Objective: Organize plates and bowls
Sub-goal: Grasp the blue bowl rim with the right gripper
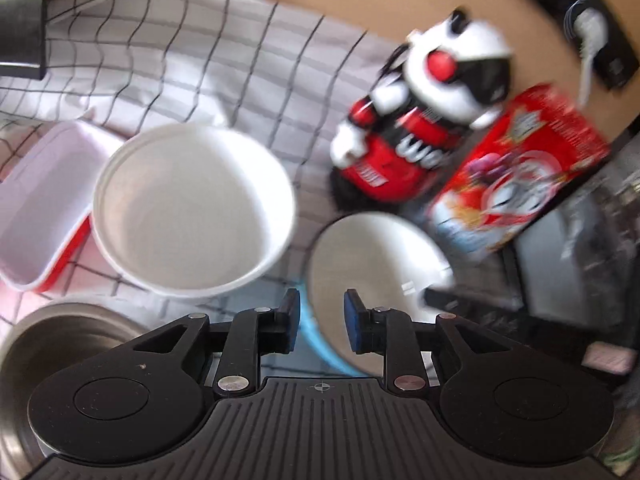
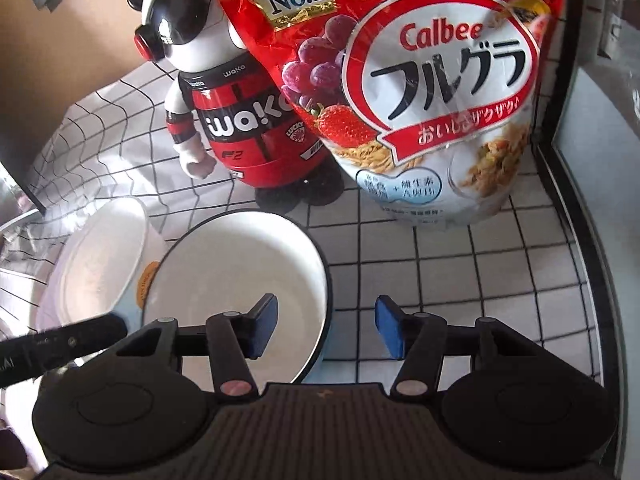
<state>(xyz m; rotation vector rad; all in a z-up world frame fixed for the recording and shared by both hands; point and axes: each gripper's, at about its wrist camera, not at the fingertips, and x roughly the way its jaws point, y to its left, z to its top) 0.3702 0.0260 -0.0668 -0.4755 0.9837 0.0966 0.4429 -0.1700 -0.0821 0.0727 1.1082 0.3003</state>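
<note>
A white bowl with a dark rim point(image 2: 236, 276) sits on the checked cloth; in the left wrist view it is at centre right point(image 1: 368, 264), apparently on a light blue plate point(image 1: 320, 340). My right gripper point(image 2: 326, 330) is open, its jaws either side of the bowl's near right rim. My left gripper point(image 1: 322, 320) is open and empty, just before the bowl's left rim. A larger white bowl point(image 1: 192, 208) stands to the left, also seen in the right wrist view point(image 2: 104, 256). A white-and-red rectangular dish point(image 1: 44, 204) and a steel bowl point(image 1: 60, 340) lie further left.
A red, white and black panda figure point(image 2: 224, 100) and a red Calbee cereal bag point(image 2: 420, 92) stand behind the bowls on the checked cloth point(image 2: 460, 272). A dark edge point(image 2: 576, 200) borders the right. The left gripper's arm point(image 2: 60, 344) reaches in at left.
</note>
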